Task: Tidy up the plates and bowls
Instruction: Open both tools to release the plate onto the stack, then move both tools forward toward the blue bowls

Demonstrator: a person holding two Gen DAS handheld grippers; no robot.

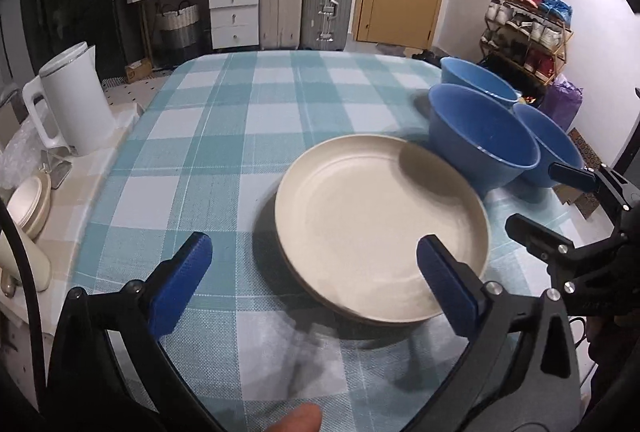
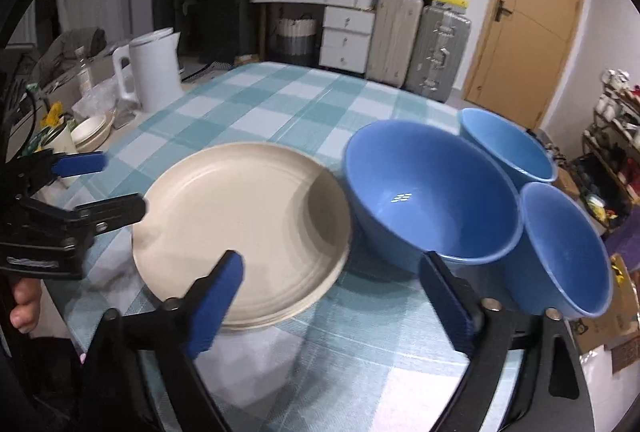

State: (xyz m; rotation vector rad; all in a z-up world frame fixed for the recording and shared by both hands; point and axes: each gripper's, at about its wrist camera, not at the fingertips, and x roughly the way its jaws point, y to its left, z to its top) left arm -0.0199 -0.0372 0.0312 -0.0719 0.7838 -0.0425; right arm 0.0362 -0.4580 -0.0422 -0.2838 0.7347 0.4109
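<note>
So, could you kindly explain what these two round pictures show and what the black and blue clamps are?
There is no robot here. A person holds a two-finger tool in each hand, and a fisheye camera on each looks along its fingers, hence the round pictures. One picture comes from the left tool, the other from the right tool. Each also shows the other tool at its edge. On the checked tablecloth lies a stack of cream plates, beside three blue bowls. A white kettle stands off to the side. Both tools are open and hold nothing.
</note>
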